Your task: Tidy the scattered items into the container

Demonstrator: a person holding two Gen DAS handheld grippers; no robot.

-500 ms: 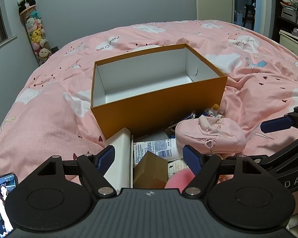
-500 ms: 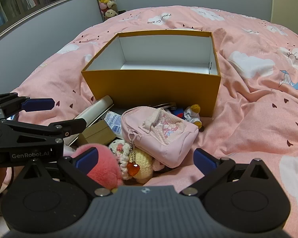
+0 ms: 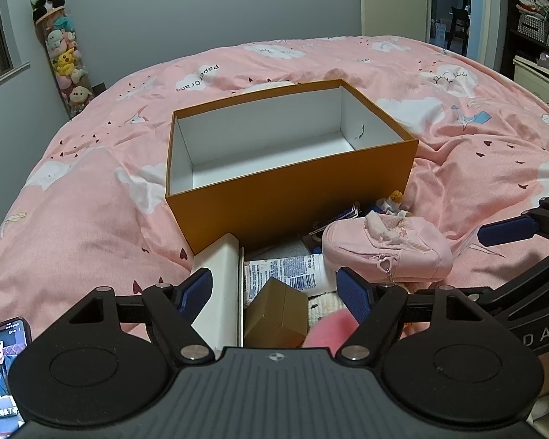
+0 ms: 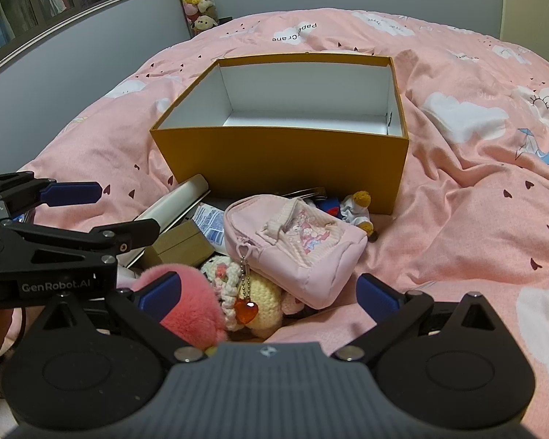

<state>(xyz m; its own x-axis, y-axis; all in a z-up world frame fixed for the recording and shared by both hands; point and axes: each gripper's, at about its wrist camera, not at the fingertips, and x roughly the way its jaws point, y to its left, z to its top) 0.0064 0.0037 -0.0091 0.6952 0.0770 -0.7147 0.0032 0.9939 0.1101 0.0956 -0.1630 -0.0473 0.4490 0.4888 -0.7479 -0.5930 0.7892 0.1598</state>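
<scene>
Both your grippers, left (image 3: 274, 289) and right (image 4: 269, 292), were wide open, holding nothing; the soft pink cloth backpack (image 4: 292, 241) looked light, so pinch its squashy middle.

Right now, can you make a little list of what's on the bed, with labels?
container: orange box, open top, nothing seen inside
pile: in front of the box
in the pile: pink mini backpack, small gold box, white bottle, pink fluffy toy
left hand-held gripper: open, holding nothing
right hand-held gripper: open, holding nothing
bed: pink cloud quilt

Box (image 4: 280, 161) behind backpack (image 4: 296, 241); small carton (image 4: 181, 243) left of backpack.
</scene>
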